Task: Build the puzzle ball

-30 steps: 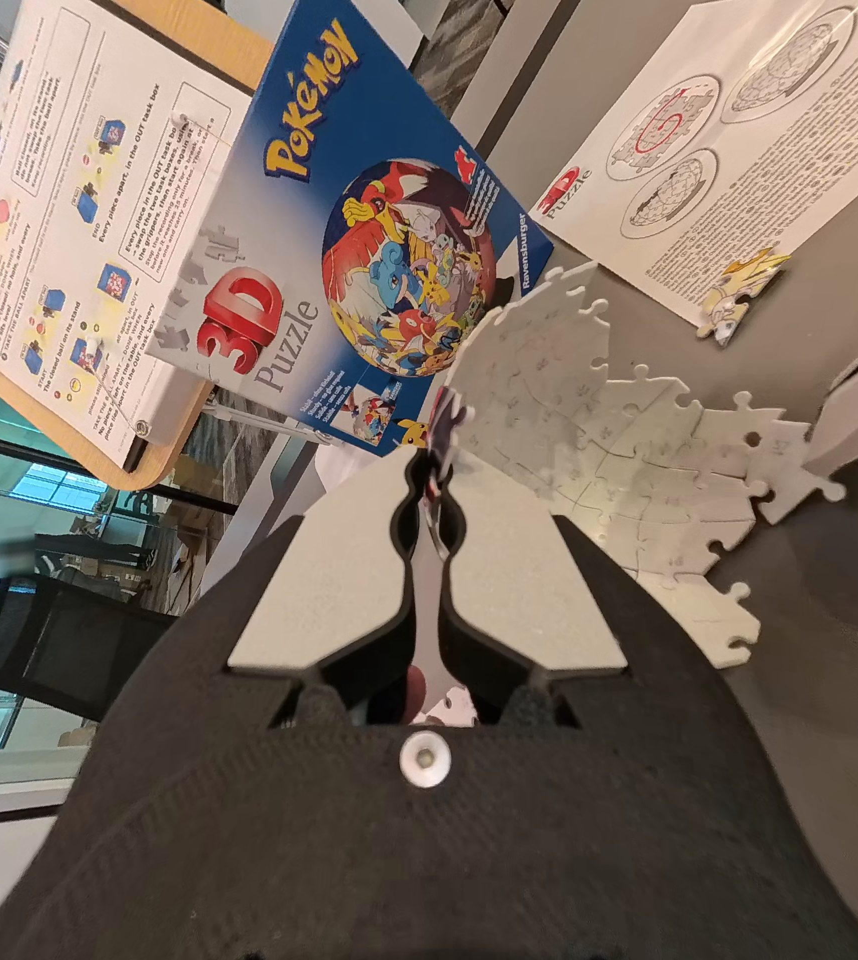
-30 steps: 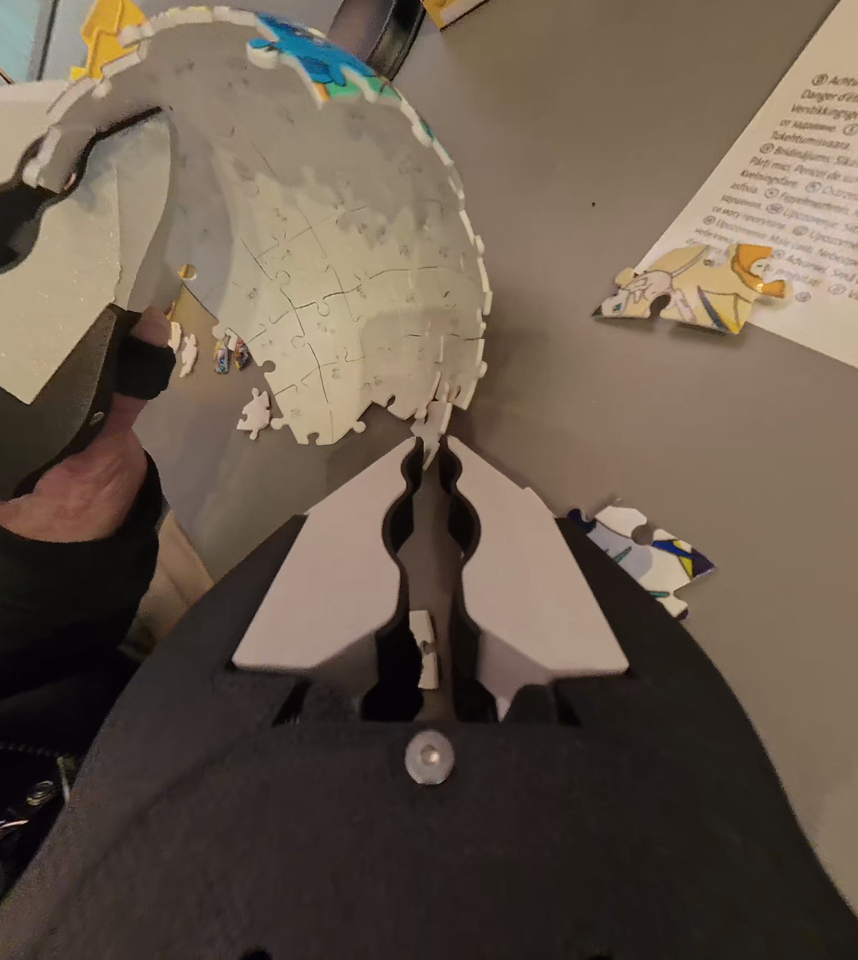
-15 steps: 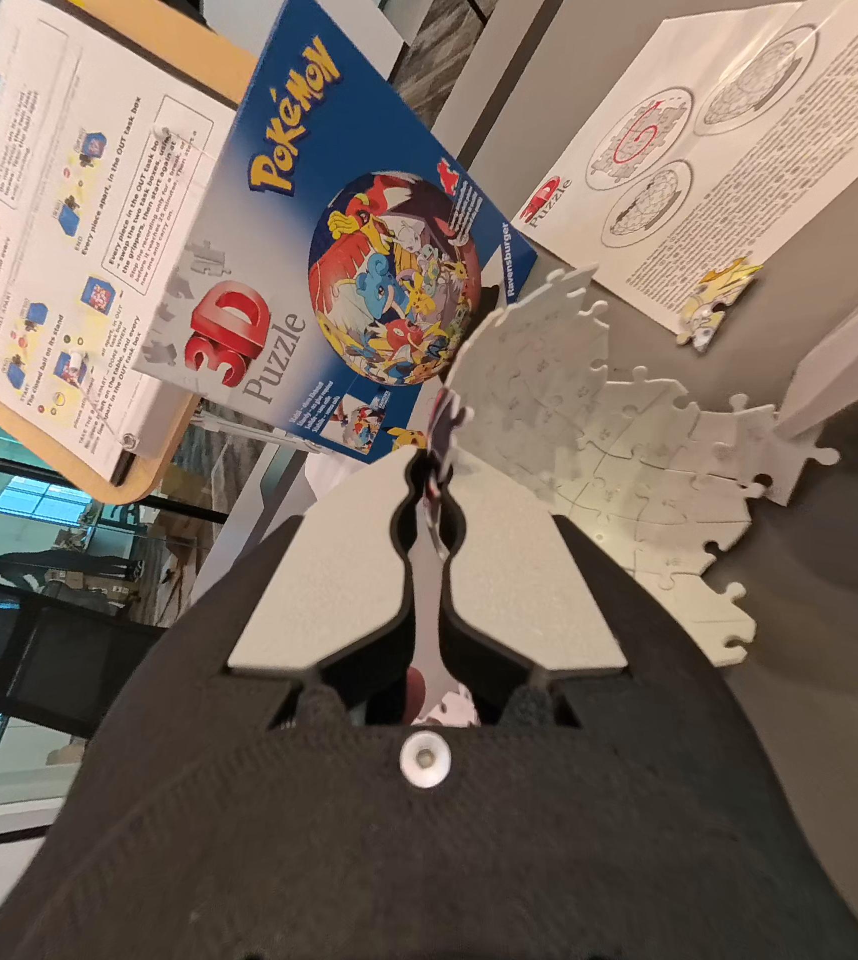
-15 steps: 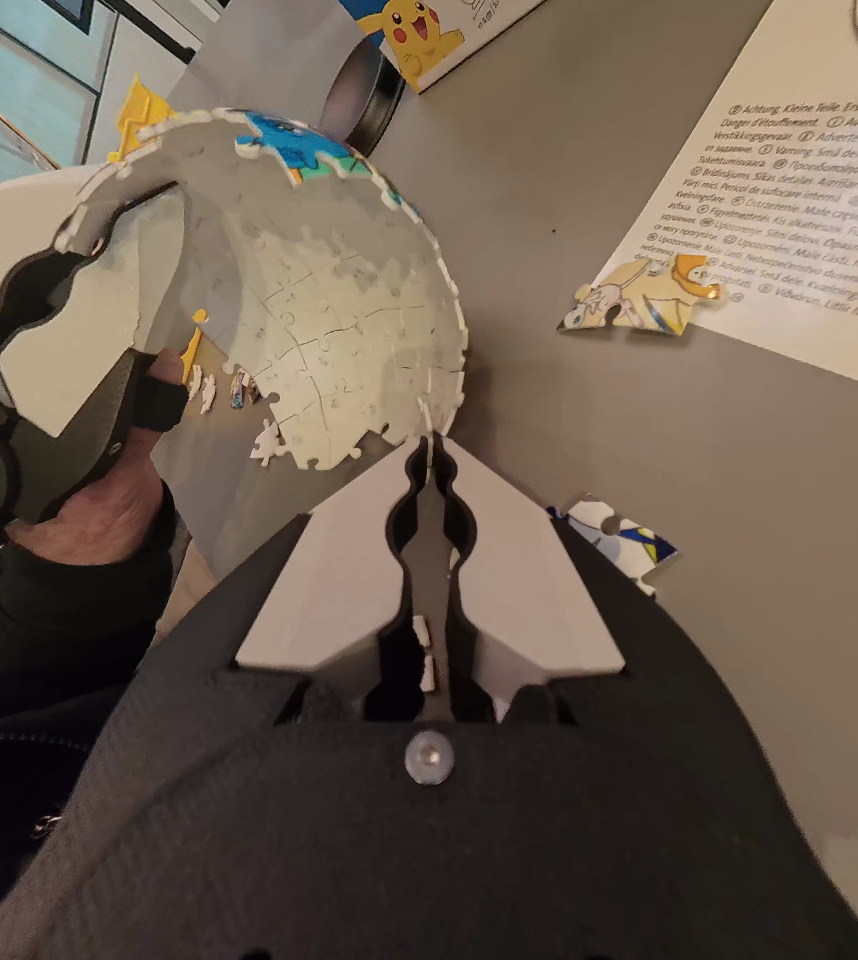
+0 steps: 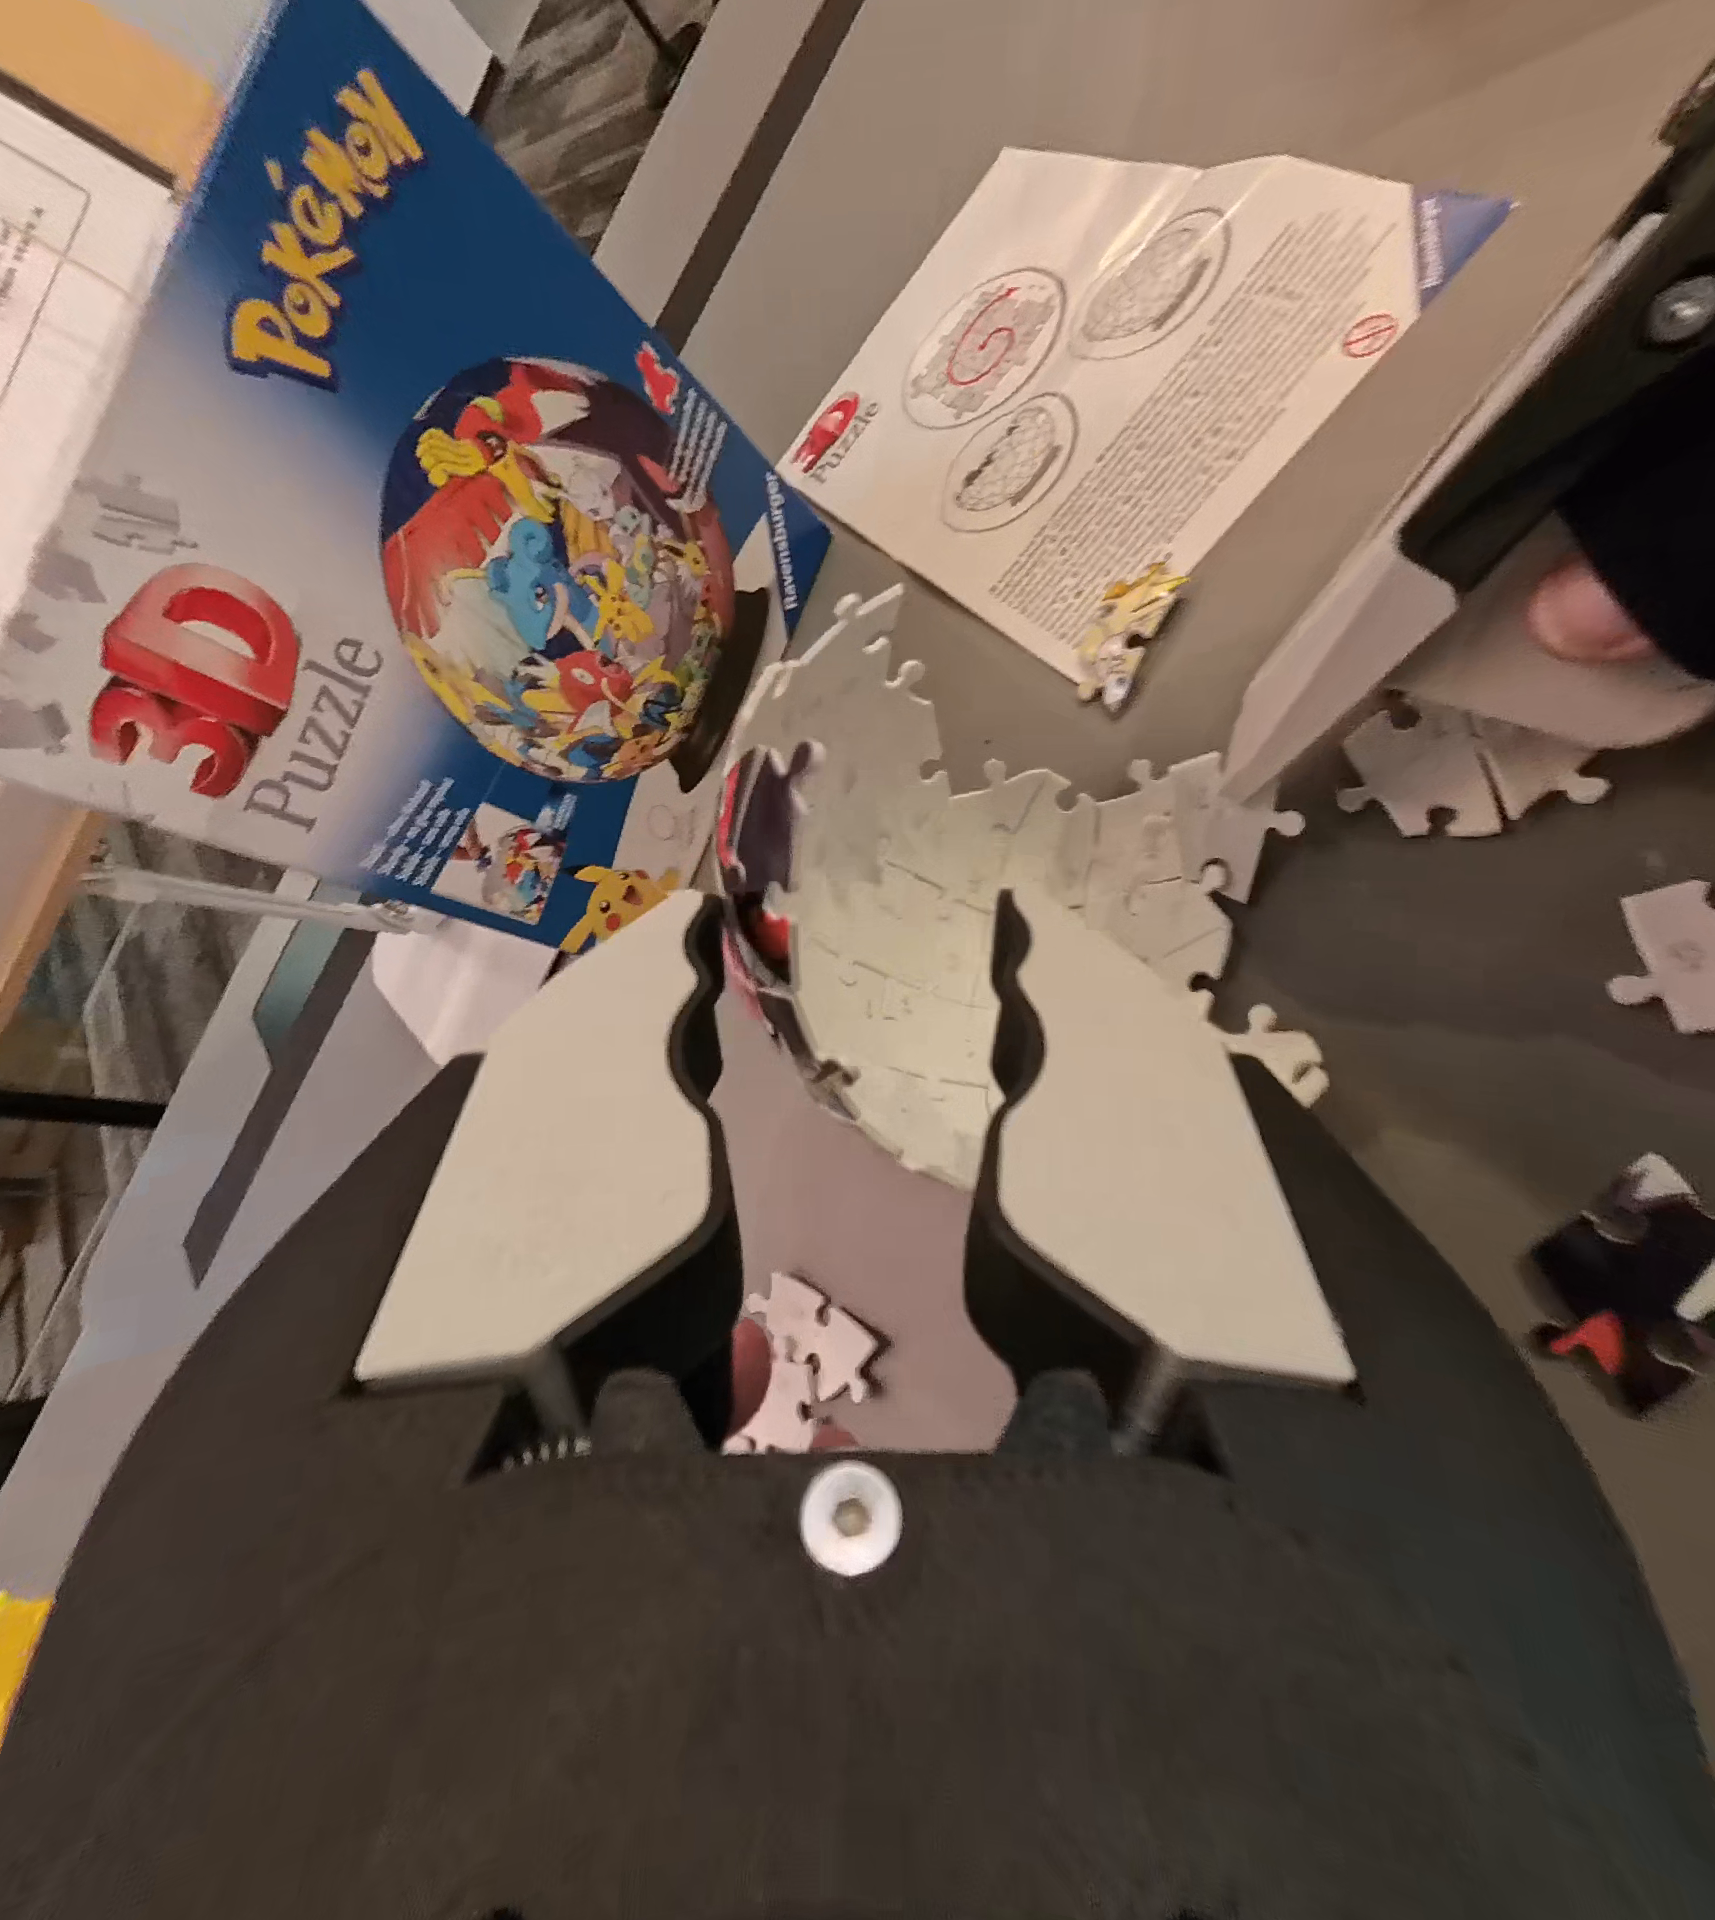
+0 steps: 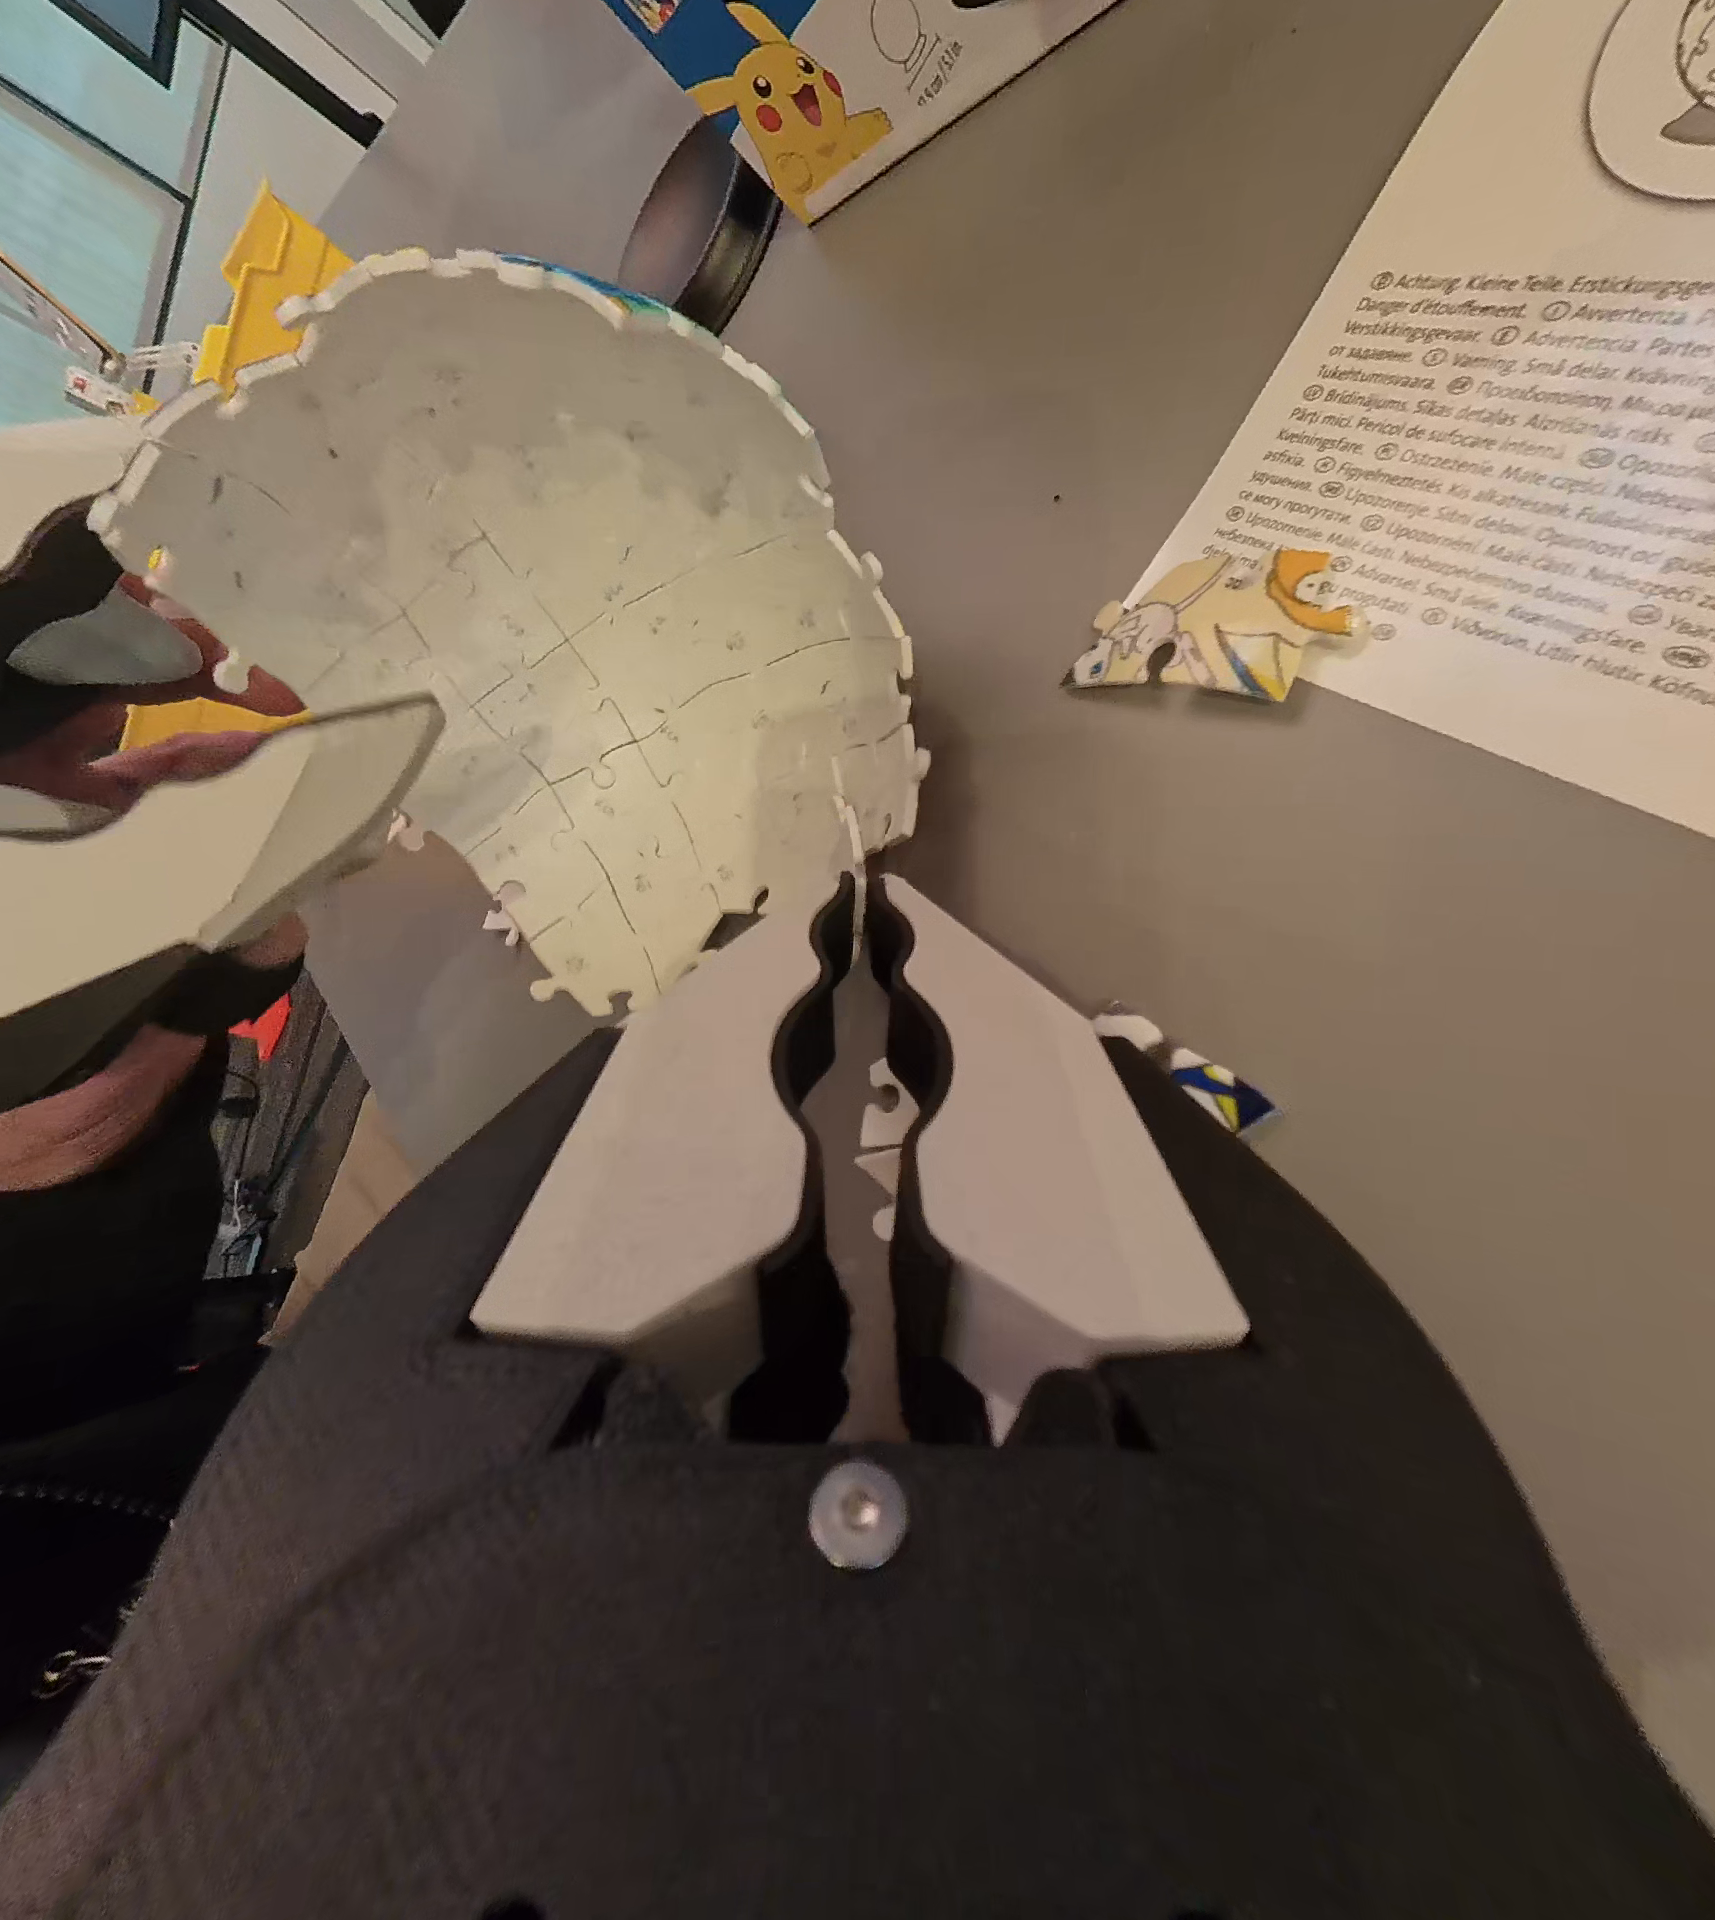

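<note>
The half-built puzzle ball, a curved white shell of interlocked plastic pieces, hung above the grey tabletop, concave side towards my right camera. My right gripper was clenched on the shell's lower rim, which I judged was meant to steady it while its open edge stayed free for more pieces. My left gripper was spread wide, grasping nothing; the shell's opposite edge sat between its white fingers, untouched as far as I could tell. Loose pieces lay near: a pale yellow one on the white instruction sheet's edge, and a dark one.
</note>
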Motion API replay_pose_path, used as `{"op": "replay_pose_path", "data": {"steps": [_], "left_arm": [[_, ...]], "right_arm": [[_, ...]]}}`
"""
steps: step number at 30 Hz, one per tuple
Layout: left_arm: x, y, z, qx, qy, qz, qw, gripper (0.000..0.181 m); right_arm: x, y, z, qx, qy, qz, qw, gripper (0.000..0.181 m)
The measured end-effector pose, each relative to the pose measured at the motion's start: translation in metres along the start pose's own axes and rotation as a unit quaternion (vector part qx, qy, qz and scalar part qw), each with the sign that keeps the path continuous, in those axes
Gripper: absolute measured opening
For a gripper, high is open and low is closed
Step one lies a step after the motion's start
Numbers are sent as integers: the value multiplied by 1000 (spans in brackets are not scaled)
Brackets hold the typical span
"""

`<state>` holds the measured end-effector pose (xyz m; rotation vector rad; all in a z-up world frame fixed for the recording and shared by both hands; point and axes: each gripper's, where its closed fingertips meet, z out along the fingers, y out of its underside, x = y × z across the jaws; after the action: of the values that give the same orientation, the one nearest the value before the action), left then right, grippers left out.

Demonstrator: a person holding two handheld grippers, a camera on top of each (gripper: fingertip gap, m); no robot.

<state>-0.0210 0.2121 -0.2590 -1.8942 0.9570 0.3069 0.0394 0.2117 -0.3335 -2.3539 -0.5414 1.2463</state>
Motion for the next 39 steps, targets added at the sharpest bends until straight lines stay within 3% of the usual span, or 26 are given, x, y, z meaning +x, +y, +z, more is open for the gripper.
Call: {"op": "replay_pose_path", "data": {"steps": [10, 16, 39], "left_arm": [[17, -8, -12, 35, 70, -10, 997, 60], [26, -16, -14, 52, 83, 55, 994, 61], [37, -21, -8, 83, 10, 147, 986, 61]], "right_arm": [[8, -5, -2, 1, 8, 4, 1000, 0], [11, -5, -4, -10, 7, 11, 1000, 1], [13, 8, -8, -80, -12, 8, 997, 9]]}}
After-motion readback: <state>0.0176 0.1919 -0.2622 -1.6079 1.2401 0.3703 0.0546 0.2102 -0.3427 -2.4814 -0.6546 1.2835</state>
